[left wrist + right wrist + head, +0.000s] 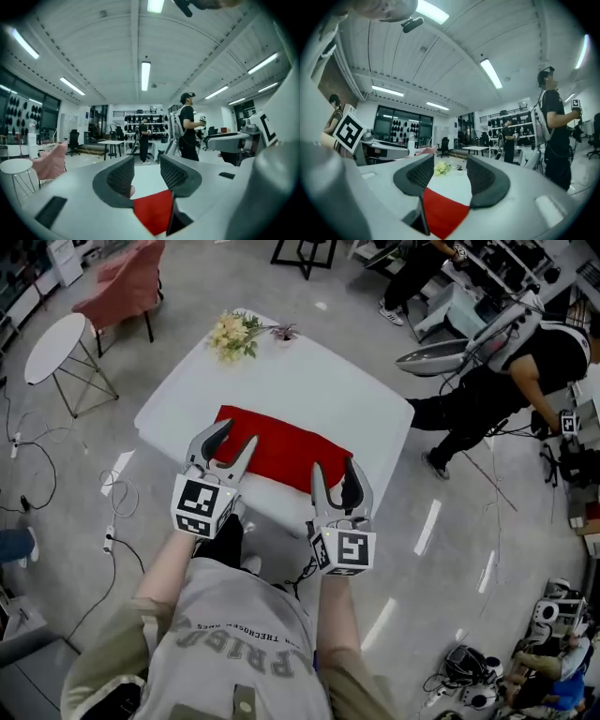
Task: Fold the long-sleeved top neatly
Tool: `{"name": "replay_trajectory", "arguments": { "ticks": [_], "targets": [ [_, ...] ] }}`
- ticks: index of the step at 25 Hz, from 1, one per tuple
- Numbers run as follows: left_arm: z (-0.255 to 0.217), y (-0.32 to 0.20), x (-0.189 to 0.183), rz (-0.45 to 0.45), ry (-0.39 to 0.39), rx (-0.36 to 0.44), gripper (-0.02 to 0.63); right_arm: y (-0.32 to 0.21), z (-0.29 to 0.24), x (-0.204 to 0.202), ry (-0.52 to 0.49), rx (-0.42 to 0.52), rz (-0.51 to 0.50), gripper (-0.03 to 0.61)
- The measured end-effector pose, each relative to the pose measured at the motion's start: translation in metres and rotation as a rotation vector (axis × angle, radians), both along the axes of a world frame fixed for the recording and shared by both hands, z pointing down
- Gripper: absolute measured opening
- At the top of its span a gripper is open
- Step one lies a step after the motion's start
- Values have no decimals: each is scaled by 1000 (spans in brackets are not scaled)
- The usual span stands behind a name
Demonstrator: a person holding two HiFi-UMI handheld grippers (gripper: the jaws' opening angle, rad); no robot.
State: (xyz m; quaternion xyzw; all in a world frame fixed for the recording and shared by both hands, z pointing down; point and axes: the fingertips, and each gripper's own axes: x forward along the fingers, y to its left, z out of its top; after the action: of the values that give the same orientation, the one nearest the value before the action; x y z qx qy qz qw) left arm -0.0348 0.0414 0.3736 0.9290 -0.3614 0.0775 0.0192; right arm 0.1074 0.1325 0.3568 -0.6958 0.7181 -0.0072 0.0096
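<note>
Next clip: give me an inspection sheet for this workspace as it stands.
Surface: white table, holding only the things listed below.
Job's things: red top lies flat as a tidy rectangle by the near edge.
Clutter: flower bunch at the far edge.
Grippers: left tongs and right tongs both open, empty, raised over the near edge.
Cables: loose leads on the floor at left.
Surroundings: round side table, pink chair, person standing at right.

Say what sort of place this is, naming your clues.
Probably a robotics lab or open workshop: a person wearing a rig, racks of dark gear at the back, cables across the floor.
</note>
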Motion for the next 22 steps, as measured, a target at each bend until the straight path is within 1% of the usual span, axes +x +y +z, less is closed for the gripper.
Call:
{"name": "replay_trajectory", "arguments": {
  "ticks": [2, 5, 7, 8, 12, 15, 19, 22],
  "targets": [
    [-12, 16, -5, -47, 31, 28, 126, 10, -8, -7, 13, 19, 31, 198],
    [-24, 37, -14, -101, 60, 69, 55, 27, -16, -13, 44, 44, 85, 95],
    [-30, 46, -21, -141, 76, 94, 35, 37, -22, -17, 83, 59, 108, 19],
    [-34, 51, -23, -154, 85, 101, 26, 41, -25, -19, 100, 63, 114, 2],
    [-43, 64, -25, -151, 110, 105, 12, 52, -33, -25, 105, 78, 119, 2],
    [-47, 69, -28, -148, 102, 124, 12, 55, -38, -32, 133, 93, 108, 2],
    [-53, 70, -27, -140, 96, 159, 12, 54, -42, -33, 128, 107, 111, 2],
    [-54, 70, -25, -142, 98, 163, 12, 52, -44, -32, 165, 97, 123, 2]
  ]
}}
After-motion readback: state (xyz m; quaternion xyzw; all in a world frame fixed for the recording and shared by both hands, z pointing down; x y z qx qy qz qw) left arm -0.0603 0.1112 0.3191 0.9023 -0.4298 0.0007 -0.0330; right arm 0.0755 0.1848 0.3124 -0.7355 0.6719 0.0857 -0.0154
